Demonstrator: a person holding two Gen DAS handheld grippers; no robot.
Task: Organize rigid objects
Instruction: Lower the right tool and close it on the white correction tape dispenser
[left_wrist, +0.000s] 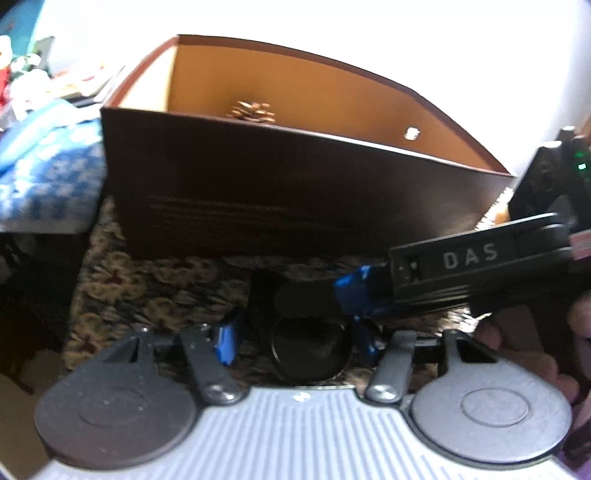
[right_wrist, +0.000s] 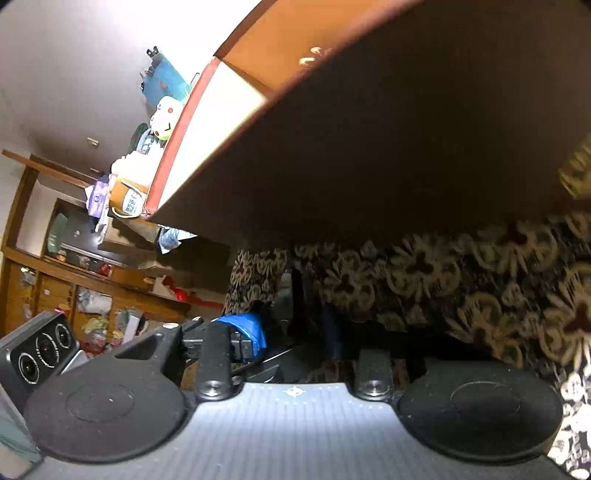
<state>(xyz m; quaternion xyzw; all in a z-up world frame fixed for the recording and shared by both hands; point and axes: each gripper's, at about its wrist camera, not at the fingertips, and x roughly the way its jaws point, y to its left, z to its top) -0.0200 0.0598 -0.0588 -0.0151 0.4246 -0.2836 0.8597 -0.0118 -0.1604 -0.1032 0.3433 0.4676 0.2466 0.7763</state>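
A dark brown box (left_wrist: 295, 192) with an orange inside stands on a floral cloth (left_wrist: 166, 291). A pine cone (left_wrist: 253, 110) lies inside it. My left gripper (left_wrist: 295, 341) sits low in front of the box, its blue-tipped fingers around a black round object (left_wrist: 310, 350). My right gripper comes in from the right in the left wrist view (left_wrist: 354, 291), its blue tips close to the same object. In the right wrist view the box (right_wrist: 369, 147) fills the top; the right gripper (right_wrist: 295, 332) is in shadow over the cloth (right_wrist: 480, 277).
A blue and white patterned cloth (left_wrist: 48, 177) lies left of the box. Cluttered wooden shelves (right_wrist: 74, 288) and a green toy (right_wrist: 166, 118) stand beyond the table edge. A three-lens camera unit (right_wrist: 40, 350) sits at the lower left.
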